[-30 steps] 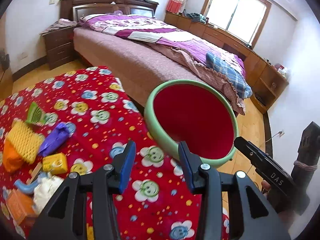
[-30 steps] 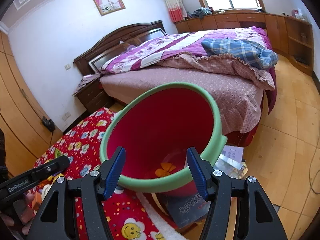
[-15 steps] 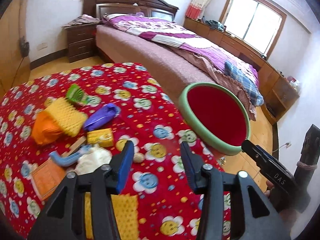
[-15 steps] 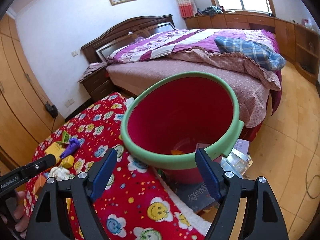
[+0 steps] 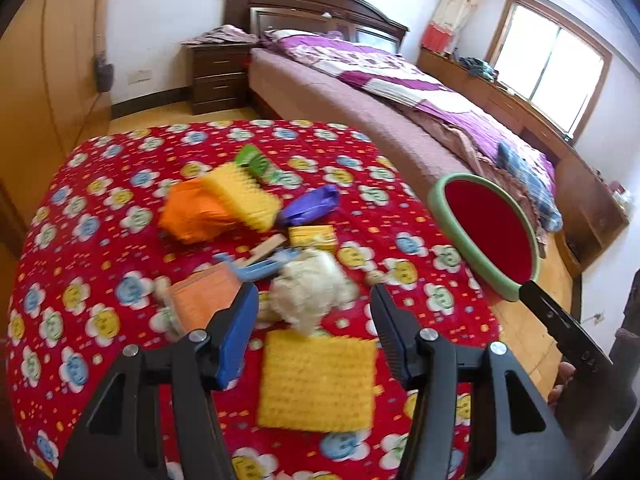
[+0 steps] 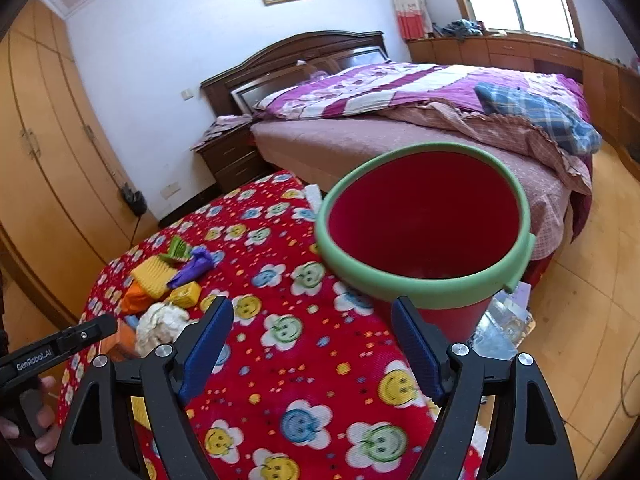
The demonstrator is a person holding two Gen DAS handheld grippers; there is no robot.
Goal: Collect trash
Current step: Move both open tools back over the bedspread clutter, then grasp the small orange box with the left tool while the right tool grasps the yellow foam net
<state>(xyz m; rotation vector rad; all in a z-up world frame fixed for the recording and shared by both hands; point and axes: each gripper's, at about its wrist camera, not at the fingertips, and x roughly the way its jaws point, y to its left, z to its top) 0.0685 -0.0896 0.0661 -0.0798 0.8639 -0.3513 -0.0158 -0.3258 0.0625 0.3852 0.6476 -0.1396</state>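
Big red bucket with a green rim stands upright, mouth up, beside the flowery red bench. The trash pile sits mid-bench. The left hand-held gripper, marked "GenRobot.AI", is opening over a white wad, gripping nothing. The right hand-held gripper is spread wide and empty.

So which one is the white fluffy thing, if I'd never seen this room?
Start at the red flowered cloth beside the bed. A heap of trash lies on it; look at the side of the heap nearest the left gripper, whose jaws are opening with nothing between them. The white wad is the only pale, crumpled lump among bright blocks and wrappers.
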